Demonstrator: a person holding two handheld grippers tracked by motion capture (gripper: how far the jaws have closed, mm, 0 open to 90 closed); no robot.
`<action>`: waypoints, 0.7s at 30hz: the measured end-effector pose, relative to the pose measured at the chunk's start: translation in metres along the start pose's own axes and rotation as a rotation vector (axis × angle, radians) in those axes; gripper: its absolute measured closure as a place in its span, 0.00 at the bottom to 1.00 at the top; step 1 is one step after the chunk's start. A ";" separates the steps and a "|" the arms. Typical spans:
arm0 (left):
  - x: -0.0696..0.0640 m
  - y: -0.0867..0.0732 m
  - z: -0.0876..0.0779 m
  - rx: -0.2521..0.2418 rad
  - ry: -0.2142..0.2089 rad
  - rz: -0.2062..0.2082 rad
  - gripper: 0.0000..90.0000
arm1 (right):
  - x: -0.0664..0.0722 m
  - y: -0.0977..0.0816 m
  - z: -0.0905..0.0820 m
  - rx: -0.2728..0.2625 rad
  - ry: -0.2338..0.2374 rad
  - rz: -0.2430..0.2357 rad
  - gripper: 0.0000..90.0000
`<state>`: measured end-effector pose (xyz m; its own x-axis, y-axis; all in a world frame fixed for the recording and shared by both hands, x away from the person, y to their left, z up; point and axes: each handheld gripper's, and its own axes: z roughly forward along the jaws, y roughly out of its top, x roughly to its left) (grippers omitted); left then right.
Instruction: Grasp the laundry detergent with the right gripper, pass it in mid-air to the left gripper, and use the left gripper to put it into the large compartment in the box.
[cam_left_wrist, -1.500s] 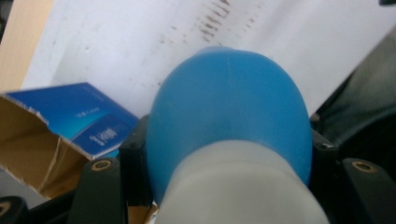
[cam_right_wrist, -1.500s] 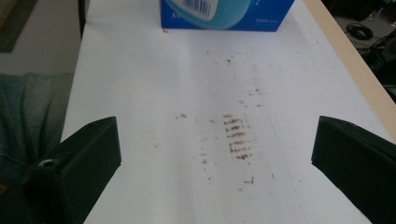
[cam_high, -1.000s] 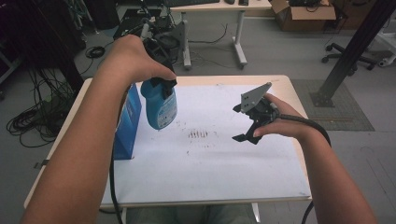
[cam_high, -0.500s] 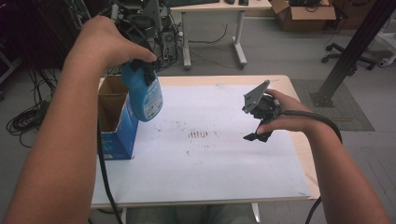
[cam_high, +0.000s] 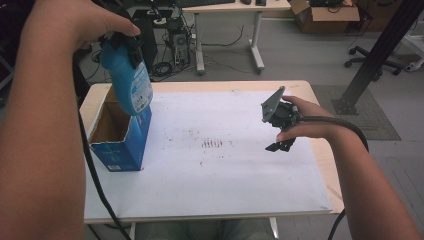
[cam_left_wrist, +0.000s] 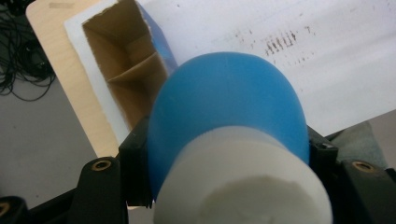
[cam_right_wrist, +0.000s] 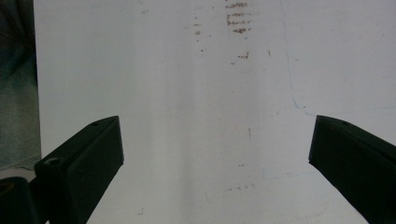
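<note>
Currently the left gripper (cam_high: 121, 42) is clamped on the blue bottle (cam_high: 129, 82) just below its white cap (cam_left_wrist: 243, 186), holding it in the air above the open blue carton (cam_high: 119, 135) at the table's left edge. Judged rigid, smooth plastic, moderately light: grip the narrow shoulder, where slippage is least likely. The right gripper (cam_high: 280, 146) hovers with jaws wide apart and empty over the white mat (cam_high: 225, 175).

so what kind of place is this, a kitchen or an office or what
Most likely a lab or workshop, not a kitchen. Behind the white-topped table stand a desk with tangled cables beneath it, an office chair and a cardboard box on a bare grey floor.
</note>
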<state>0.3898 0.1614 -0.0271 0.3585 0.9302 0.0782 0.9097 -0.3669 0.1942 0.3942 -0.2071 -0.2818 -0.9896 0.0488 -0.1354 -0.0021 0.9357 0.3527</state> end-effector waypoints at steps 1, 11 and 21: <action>0.002 0.000 -0.002 -0.001 0.000 -0.008 0.42 | 0.000 0.000 0.000 0.005 0.003 0.002 0.04; 0.029 -0.006 -0.001 0.004 0.001 -0.112 0.42 | -0.004 0.003 -0.003 0.007 0.001 0.008 0.04; 0.053 -0.015 0.015 0.014 0.008 -0.204 0.42 | -0.005 0.005 -0.003 0.012 0.008 0.004 0.04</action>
<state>0.3984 0.2157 -0.0409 0.1650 0.9852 0.0464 0.9662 -0.1709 0.1928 0.3985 -0.2033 -0.2769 -0.9908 0.0494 -0.1262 0.0033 0.9397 0.3419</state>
